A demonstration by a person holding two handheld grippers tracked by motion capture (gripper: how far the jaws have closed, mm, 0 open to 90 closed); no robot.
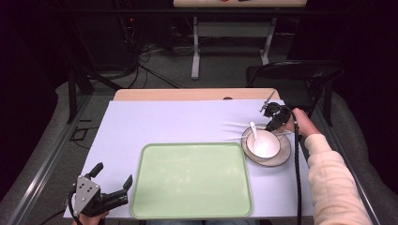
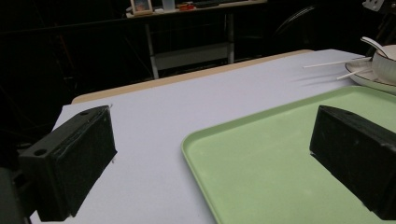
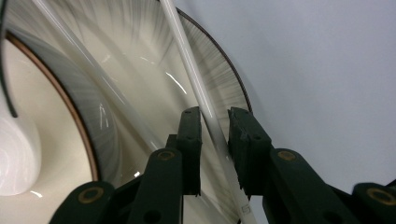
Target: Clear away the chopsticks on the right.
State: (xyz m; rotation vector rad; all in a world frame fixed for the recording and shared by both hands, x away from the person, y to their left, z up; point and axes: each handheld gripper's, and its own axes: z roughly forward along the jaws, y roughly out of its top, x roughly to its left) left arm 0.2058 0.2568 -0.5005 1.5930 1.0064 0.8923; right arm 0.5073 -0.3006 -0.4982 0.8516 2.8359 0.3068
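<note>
- Right claw (image 3: pixel 215 126) sits at the plate's (image 1: pixel 284 157) far rim, jaws nearly closed around a white chopstick (image 3: pixel 196 84) lying across the plate.
- Left claw (image 1: pixel 112 176) hovers wide open just left of the green tray (image 1: pixel 191 211), near the desk's (image 1: pixel 155 122) front edge.
- Bowl (image 1: pixel 265 146) with spoon (image 1: pixel 254 129) rests on the plate.

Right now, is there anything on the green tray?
No, the green tray is bare; the bowl sits on a plate beside it.

A pale green tray (image 1: pixel 191 180) lies on a lilac-white table cover (image 1: pixel 164 122). At its two o'clock, a white bowl (image 1: pixel 264 144) with a brown rim sits on a cream plate (image 3: pixel 140 70) streaked grey and edged dark brown. White chopsticks (image 3: pixel 196 79) cross it. Gripper jaws are black.
</note>
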